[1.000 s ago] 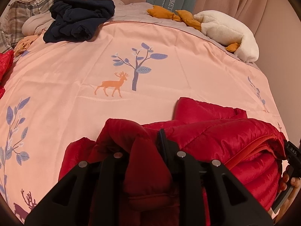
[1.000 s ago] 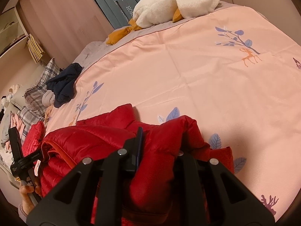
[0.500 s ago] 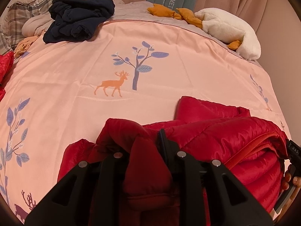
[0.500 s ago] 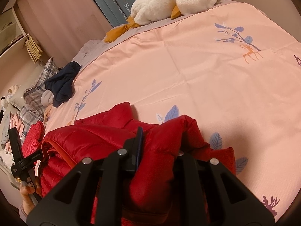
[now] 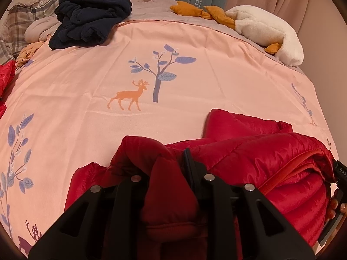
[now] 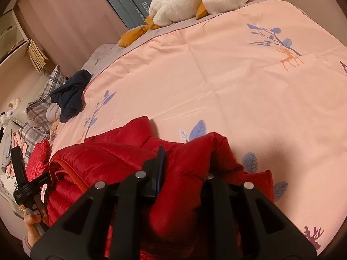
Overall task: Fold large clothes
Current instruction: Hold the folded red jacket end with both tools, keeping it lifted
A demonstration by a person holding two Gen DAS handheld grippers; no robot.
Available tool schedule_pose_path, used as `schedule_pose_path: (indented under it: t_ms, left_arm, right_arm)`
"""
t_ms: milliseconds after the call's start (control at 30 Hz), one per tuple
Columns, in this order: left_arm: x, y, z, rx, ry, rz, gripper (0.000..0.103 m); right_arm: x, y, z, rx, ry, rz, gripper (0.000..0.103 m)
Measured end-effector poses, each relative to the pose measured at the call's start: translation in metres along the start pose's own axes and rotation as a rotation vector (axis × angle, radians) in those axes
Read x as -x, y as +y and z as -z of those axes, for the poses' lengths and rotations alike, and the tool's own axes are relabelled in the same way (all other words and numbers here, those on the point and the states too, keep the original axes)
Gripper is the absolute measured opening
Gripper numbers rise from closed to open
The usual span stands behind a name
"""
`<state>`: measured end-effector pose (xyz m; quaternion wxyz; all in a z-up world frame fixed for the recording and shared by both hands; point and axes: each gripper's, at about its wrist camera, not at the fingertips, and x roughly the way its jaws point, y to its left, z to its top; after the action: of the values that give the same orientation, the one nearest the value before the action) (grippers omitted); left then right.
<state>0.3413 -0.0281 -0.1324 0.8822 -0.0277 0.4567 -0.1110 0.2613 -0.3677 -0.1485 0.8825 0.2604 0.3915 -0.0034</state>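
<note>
Left wrist: red jacket (image 5: pixel 249 162) bunched, axis unclear.

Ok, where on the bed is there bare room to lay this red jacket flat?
The pink duvet is bare from the red jacket up to the navy garment and white plush. The pillow end is crowded.

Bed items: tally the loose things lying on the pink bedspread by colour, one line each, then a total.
Red: 1, the puffer jacket, pinched by both grippers
Navy: 1, the bundled garment
White with orange: 1, the plush toy
Total: 3
A further bit of red fabric at the left edge is too cut off to count.
</note>
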Motion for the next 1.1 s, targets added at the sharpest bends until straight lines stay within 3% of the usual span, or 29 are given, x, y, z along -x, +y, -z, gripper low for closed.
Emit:
schedule_pose_path:
  t_ms: [667, 1100]
  left_arm:
    - [-0.005, -0.003, -0.001, 0.000, 0.019, -0.021, 0.024]
    - [-0.001, -0.007, -0.001, -0.003, 0.010, -0.045, 0.025]
  right_arm:
    - [-0.002, -0.001, -0.001, -0.012, 0.014, -0.015, 0.023]
    - [0.008, 0.002, -0.001, -0.022, 0.004, -0.028, 0.034]
